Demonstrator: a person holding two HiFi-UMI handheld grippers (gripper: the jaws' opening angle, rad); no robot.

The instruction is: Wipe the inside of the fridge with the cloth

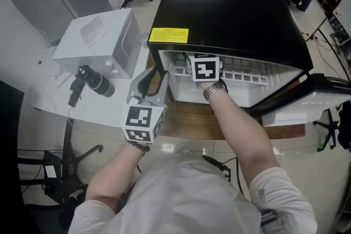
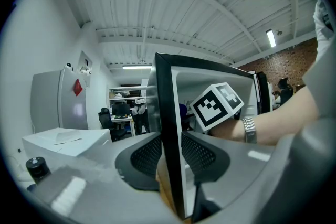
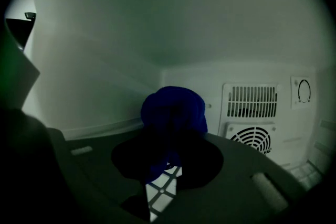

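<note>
A black mini fridge [image 1: 236, 13] stands open in front of me, its white interior and wire shelf [image 1: 241, 75] showing in the head view. My left gripper [image 1: 149, 84] is at the fridge's left front corner. In the left gripper view its jaws [image 2: 170, 157] are shut on the thin black edge of the fridge's side wall [image 2: 165, 107]. My right gripper [image 3: 169, 161] reaches inside the fridge; the head view shows only its marker cube [image 1: 205, 69]. It is shut on a bunched dark blue cloth [image 3: 173, 113], held just above the wire shelf [image 3: 161, 190] near the left inner wall [image 3: 100, 60].
The fridge door [image 1: 323, 97] hangs open at the right. Vents and a round fan grille [image 3: 251, 139] are on the back wall inside. A white box [image 1: 101, 41] and a black cylinder [image 1: 96, 83] sit on the white table left of the fridge.
</note>
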